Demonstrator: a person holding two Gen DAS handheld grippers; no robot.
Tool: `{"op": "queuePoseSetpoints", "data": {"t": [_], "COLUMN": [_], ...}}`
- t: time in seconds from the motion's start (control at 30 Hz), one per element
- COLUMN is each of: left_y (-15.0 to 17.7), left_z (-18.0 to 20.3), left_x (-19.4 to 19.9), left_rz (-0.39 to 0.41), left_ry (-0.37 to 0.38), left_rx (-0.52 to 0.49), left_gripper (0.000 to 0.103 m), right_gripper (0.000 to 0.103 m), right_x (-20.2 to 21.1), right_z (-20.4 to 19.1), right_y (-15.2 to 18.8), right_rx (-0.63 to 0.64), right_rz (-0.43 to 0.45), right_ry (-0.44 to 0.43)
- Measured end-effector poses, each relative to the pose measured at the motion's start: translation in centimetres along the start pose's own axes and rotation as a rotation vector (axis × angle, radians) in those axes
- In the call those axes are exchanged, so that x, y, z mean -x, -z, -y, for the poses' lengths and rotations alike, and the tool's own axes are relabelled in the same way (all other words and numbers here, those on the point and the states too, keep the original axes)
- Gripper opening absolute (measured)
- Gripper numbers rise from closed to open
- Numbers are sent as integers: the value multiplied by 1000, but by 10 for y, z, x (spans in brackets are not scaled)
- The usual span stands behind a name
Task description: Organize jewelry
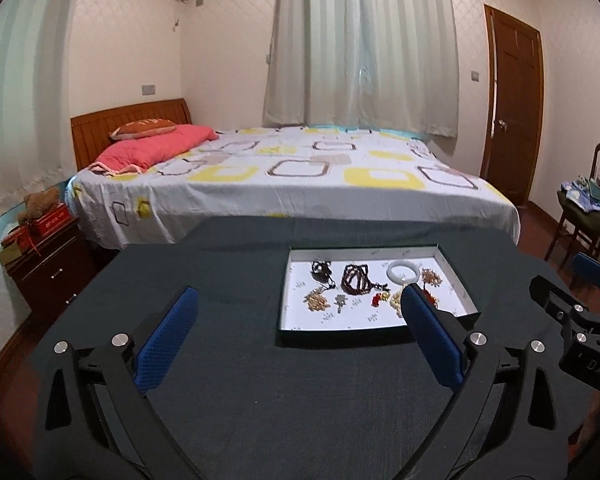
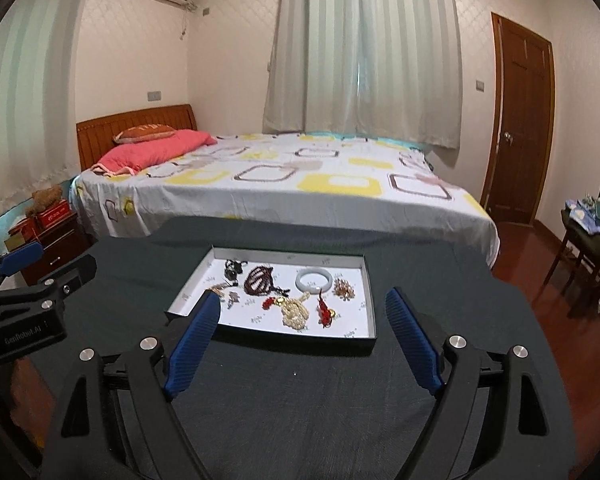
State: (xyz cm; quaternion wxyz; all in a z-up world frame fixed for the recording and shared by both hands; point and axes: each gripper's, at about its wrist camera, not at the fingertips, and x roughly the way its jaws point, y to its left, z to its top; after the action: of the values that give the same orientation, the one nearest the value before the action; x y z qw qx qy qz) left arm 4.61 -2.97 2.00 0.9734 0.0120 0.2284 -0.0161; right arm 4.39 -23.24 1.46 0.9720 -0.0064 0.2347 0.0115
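Note:
A shallow box with a white inside (image 1: 296,312) (image 2: 188,296) lies on a dark cloth-covered table (image 1: 260,400) (image 2: 300,400). It holds several jewelry pieces: a dark red bead necklace (image 1: 356,278) (image 2: 258,280), a pale jade bangle (image 1: 403,271) (image 2: 314,280), a cream bead bracelet (image 2: 296,312), a red charm (image 2: 323,308), a black cord piece (image 1: 321,270) (image 2: 233,268), gold-toned chains (image 1: 316,300) (image 2: 343,289). My left gripper (image 1: 298,320) is open and empty, above the table just before the box. My right gripper (image 2: 306,320) is open and empty, over the box's near edge.
A bed (image 1: 284,176) stands right behind the table. A nightstand with boxes and a teddy bear (image 1: 44,240) is at the left. A chair with clothes (image 1: 588,208) and a wooden door (image 1: 512,100) are at the right. The other gripper shows at each view's edge.

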Motion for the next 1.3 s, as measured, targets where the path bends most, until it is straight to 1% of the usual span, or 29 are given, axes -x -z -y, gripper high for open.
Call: {"op": "queuePoseSetpoints", "data": {"t": [0.17, 0.4, 1.3], "left_y": [-6, -10, -8], "left_z": [-6, -7, -5], "left_x": [19, 29, 31], "left_rz": [39, 62, 58], "left_ry": [-5, 4, -2], "left_rx": [6, 13, 19], "left_gripper": [99, 99, 99], "right_gripper": [82, 83, 83], "right_x": [14, 24, 24], "right_z": [-2, -2, -2], "right_y": [-3, -3, -2], "right_rx": [1, -3, -6], "right_rz": [25, 38, 42], "right_ry": [10, 29, 32]}}
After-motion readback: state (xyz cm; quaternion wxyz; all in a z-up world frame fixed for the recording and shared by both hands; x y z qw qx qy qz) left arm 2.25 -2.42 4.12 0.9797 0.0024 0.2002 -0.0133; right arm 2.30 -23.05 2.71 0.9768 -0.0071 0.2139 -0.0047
